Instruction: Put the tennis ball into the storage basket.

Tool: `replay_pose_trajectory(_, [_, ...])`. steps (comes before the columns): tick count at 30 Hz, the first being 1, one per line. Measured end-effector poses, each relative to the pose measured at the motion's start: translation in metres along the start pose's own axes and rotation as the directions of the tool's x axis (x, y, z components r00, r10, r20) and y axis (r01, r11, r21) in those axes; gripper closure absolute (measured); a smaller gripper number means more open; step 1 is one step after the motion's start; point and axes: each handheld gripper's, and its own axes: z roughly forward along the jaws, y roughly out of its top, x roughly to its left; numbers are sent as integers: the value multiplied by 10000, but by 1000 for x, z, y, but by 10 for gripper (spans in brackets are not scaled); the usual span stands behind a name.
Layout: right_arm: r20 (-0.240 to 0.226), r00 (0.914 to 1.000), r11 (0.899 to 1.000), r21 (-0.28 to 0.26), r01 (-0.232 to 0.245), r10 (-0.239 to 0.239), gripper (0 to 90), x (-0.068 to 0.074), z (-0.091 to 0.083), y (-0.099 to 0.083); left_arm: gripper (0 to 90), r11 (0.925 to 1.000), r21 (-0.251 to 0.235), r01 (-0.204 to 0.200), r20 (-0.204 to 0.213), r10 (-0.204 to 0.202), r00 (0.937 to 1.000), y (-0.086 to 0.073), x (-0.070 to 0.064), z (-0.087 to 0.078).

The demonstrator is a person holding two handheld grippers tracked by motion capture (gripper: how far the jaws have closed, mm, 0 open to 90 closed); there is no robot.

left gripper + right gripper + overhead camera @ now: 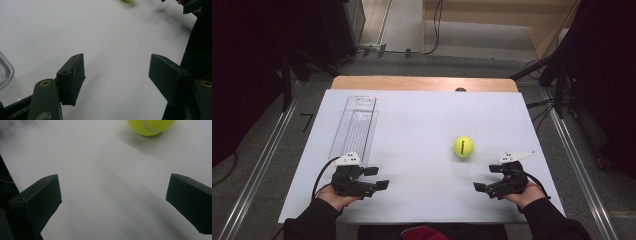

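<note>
white board covered the table (pixel 422 120), with a strip of bare wood along its far edge and grey floor with metal rails on both sides. dark equipment stood to the far left and far right of the room.

a yellow-green tennis ball (pixel 463 147) sat on the white surface, right of centre and free of any contact. a clear plastic tray (pixel 355 124), long and narrow, lay on the left half, running from far to near.

the left gripper (pixel 376 178) rested at the near left, held in the person's left hand (pixel 334 196), just near of the tray's near end. its 2 jaws stood spread apart with nothing between them; in the left gripper view only bare white surface lay in the gap, and the tray's rounded corner (pixel 6 71) appeared at the left.

the right gripper (pixel 486 179) rested at the near right in the right hand (pixel 524 196), near the ball but apart from it. its jaws were likewise wide apart and held nothing; in the right gripper view the ball (pixel 150 126) lay farther off, beyond the gap.
</note>
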Motion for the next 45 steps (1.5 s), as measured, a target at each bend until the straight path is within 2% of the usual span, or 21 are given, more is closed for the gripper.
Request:
replay_pose_trajectory(16, [52, 10000, 9997, -238, -71, 72, 0, 1, 0, -1, 297, 10000, 16, 10, 23, -10, 10000, 0, 0, 1])
replay_pose_trajectory(28, [324, 9995, 10000, 28, 30, -31, 0, -1, 1, -1, 297, 9999, 150, -37, -36, 38, 10000, 0, -1, 1])
replay_pose_trajectory(38, [714, 9974, 9998, -189, -4, 17, 0, -6, -3, 3, 297, 9999, 144, -23, -28, 24, 10000, 0, -1, 1])
replay_pose_trajectory(45, [743, 9971, 9994, -338, -118, 143, 0, -12, -3, 9, 297, 9999, 153, -23, -33, 24, 10000, 0, 0, 1])
